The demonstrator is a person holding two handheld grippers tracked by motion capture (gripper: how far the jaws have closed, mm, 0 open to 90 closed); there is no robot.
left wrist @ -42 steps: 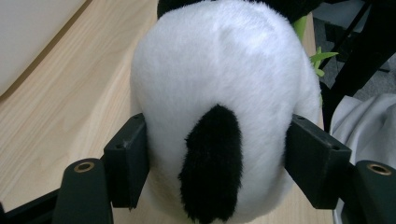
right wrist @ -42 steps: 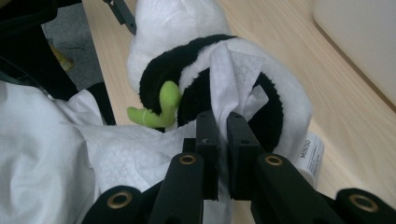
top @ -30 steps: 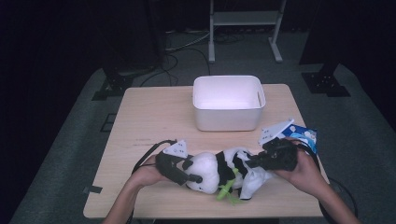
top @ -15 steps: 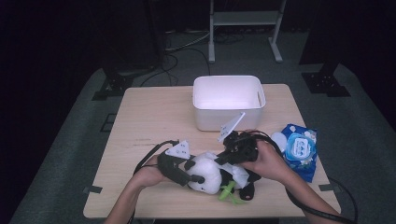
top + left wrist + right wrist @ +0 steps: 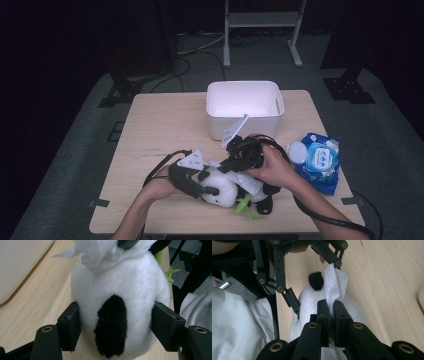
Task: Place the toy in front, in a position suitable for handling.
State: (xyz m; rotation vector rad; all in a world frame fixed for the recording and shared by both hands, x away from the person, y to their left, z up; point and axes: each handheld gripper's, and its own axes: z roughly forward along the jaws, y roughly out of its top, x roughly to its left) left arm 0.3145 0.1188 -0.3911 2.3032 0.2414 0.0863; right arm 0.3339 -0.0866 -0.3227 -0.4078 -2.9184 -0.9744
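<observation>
Between the left gripper's (image 5: 115,322) half-spread jaws sits the plush panda (image 5: 117,297), both pads pressed into its white sides, a black patch facing the camera midway between them. It lies on the table (image 5: 165,125), at the near edge. The right gripper (image 5: 331,312) has its jaws pressed together on a white wipe (image 5: 335,282), which sticks up past the tips and lies against the panda's fur just beyond them. In the high view the right gripper (image 5: 235,159) is over the panda, in front of the white bin (image 5: 245,107). A second ago it was farther right, near the blue wipes pack (image 5: 320,160); the left grip has stayed put.
</observation>
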